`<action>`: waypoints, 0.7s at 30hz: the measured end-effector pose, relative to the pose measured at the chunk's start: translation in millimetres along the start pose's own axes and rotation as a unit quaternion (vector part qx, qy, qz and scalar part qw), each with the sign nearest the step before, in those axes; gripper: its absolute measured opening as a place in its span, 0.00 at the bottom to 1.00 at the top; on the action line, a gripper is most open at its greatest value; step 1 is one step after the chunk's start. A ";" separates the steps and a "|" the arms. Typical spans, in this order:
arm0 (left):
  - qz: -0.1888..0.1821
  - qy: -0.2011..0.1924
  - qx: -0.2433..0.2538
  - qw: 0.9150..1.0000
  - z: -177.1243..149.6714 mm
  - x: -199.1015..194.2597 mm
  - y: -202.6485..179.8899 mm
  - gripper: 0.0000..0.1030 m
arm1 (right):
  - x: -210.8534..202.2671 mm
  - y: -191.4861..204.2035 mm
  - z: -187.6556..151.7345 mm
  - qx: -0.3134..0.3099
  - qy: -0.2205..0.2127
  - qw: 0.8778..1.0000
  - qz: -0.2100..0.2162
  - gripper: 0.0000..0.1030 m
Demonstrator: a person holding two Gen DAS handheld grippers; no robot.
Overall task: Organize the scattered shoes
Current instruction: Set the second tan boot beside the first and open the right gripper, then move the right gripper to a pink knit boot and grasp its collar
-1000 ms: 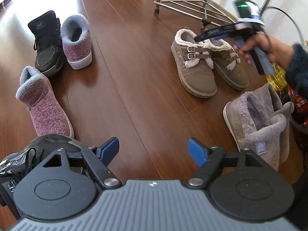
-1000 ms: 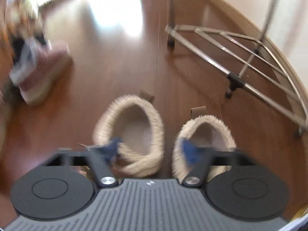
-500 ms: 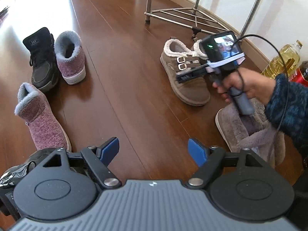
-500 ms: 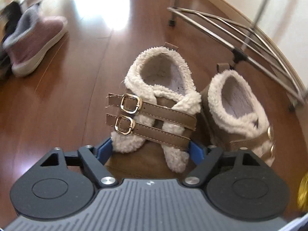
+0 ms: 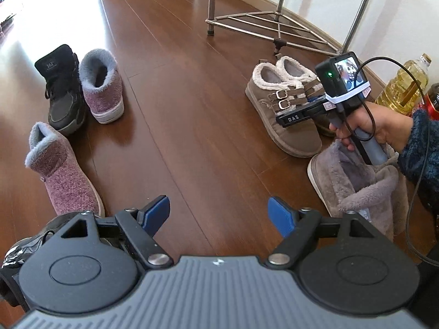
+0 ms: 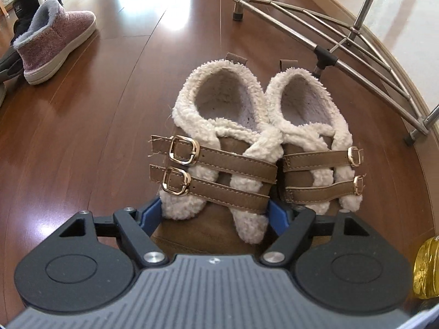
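My right gripper [image 6: 214, 213] is open, its blue pads on either side of the toe of the left brown fleece-lined buckle shoe [image 6: 216, 164]; its mate [image 6: 315, 148] stands touching it on the right. In the left wrist view the same pair [image 5: 282, 109] sits at right with the right gripper [image 5: 299, 115] over it. My left gripper [image 5: 219, 216] is open and empty above the wood floor. Two pink knit boots [image 5: 103, 93] [image 5: 61, 172], a black sneaker [image 5: 61, 90] and a grey plush boot [image 5: 359, 183] lie around.
A metal rack base [image 5: 277, 27] stands at the back by the wall. An oil bottle [image 5: 403, 87] and a red bottle [image 5: 432, 98] are at the right. Another black shoe [image 5: 27, 241] lies under my left gripper.
My right gripper came down and forward over the brown pair, and its pads now flank the left shoe's toe. The two brown shoes now stand closer together. My left gripper pulled back slightly.
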State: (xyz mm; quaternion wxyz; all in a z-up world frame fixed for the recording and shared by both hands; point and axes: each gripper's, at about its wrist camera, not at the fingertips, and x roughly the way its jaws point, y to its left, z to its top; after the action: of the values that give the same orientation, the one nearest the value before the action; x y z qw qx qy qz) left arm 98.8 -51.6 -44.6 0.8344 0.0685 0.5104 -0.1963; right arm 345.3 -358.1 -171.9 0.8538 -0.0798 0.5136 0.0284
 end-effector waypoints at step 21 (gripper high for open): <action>0.051 0.012 -0.091 0.994 -27.3 -41.4 65.7 0.78 | -96.9 13.3 -15.3 -0.048 -0.121 0.988 0.078 0.91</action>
State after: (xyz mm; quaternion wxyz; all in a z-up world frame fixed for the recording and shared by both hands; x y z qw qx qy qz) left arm 85.8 27.7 -26.7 0.8399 0.0207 0.5321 -0.1052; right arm 284.6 -344.3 -94.9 0.9002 -0.0767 0.4088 0.1288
